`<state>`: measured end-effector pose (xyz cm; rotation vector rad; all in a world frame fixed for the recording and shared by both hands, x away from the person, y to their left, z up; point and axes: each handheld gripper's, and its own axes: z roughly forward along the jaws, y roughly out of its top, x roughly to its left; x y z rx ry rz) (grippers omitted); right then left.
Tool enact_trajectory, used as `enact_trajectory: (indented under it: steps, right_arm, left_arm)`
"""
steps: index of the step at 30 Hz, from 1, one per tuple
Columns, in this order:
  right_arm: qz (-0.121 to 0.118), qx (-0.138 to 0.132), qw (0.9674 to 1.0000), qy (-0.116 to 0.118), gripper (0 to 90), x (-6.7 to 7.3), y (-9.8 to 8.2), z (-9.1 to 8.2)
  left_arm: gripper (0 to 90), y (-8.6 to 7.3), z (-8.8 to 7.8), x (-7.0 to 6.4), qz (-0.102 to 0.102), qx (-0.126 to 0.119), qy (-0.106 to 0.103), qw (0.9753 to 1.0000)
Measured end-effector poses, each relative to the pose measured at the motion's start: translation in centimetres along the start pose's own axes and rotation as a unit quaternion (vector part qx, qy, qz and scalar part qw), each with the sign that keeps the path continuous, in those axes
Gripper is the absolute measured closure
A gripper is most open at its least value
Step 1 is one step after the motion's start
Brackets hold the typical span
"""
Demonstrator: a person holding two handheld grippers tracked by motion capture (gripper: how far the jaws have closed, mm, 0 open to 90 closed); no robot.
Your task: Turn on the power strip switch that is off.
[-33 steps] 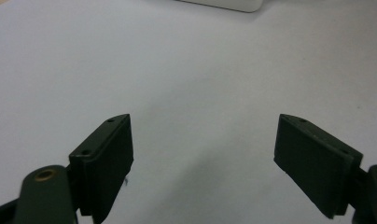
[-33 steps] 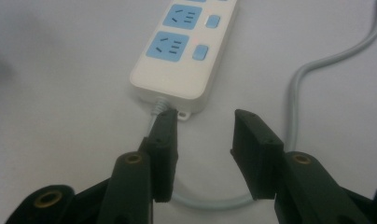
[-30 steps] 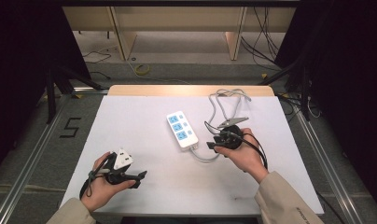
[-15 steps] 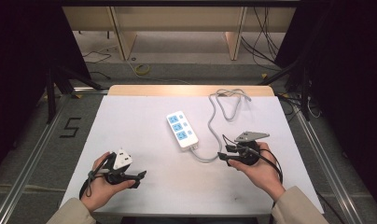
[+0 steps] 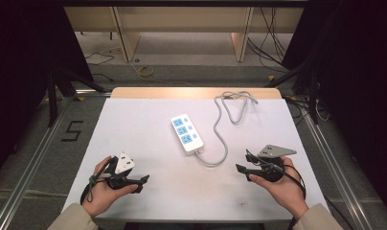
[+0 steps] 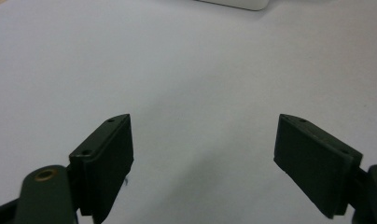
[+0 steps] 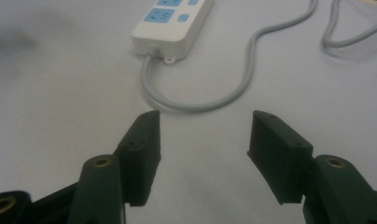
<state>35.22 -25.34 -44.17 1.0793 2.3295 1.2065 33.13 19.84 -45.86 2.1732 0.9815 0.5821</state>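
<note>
Nearest the person, two hands rest on the near part of a white table [image 5: 148, 120], each holding a gripper. The left gripper [image 5: 142, 183], at about 8 o'clock from the table's centre, points toward 3 o'clock; in the left gripper view [image 6: 203, 154] its jaws stand wide apart with nothing between them, above bare tabletop. The right gripper [image 5: 241, 168], at about 4 o'clock and carrying a grey three-cornered plate, points toward 9 o'clock; in the right gripper view [image 7: 203, 140] its jaws are parted to a moderate gap and hold nothing. Neither gripper touches anything on the table. Near the centre lies a white power strip [image 5: 187, 132] with blue sockets, its long axis running roughly from 11 to 5 o'clock. A grey cord [image 5: 219, 143] leaves the strip's near end, loops toward the right gripper without touching it, then runs away toward 1 o'clock and ends in loose bends near the far edge. Beyond the table, at 12 o'clock, stand pale wooden shelves [image 5: 182, 19] on a grey floor [image 5: 48, 143] with stray cables.
</note>
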Motion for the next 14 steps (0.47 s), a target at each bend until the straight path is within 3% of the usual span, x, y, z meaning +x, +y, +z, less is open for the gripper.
enact_trajectory:
  steps: [6, 14]
  right_arm:
    - [0.008, -0.008, 0.9999, -0.011, 41.2, -0.4, -1.0, -1.2]
    - [0.013, -0.010, 0.9997, -0.016, 38.1, -0.5, -1.5, -1.4]
  left_arm:
    - [19.6, 0.0, 0.0, 0.0, 0.000, 0.001, -0.001, 1.0000]
    - [19.5, 0.0, 0.1, 0.0, -0.002, -0.001, -0.001, 1.0000]
